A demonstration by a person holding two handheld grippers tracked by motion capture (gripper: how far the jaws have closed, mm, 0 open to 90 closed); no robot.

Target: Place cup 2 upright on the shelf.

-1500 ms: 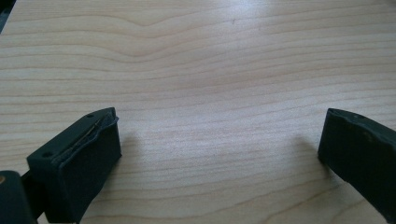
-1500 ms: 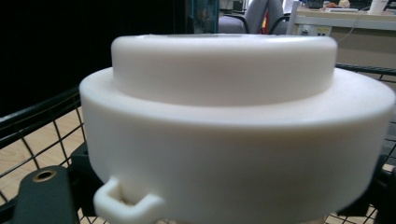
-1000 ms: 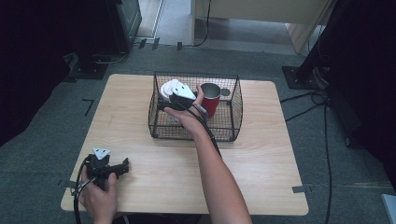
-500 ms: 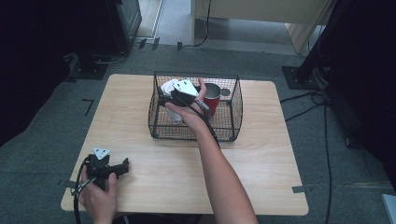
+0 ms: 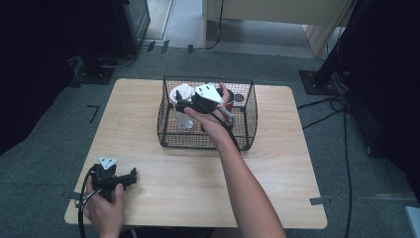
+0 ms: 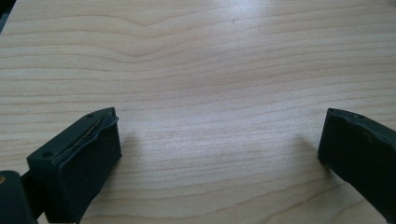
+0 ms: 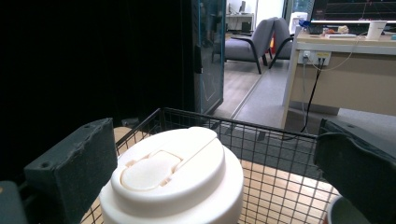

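Between the wide-open, just-opened jaws of the right gripper [image 7: 215,172], gripping nothing, a clear cup with a white lid [image 7: 173,182] stands in the wire basket [image 5: 247,116] beside a red mug [image 5: 233,101]; likely light and slippery, best gripped below its lid.

I see a red mug [image 5: 236,101] at three o'clock inside the wire basket [image 5: 250,116]; a grey armchair [image 7: 252,43] beyond the wooden tabletop [image 5: 148,114].

High view overhead, facing table [image 5: 148,124]; right claw view close above basket [image 7: 261,135], both sharing it.
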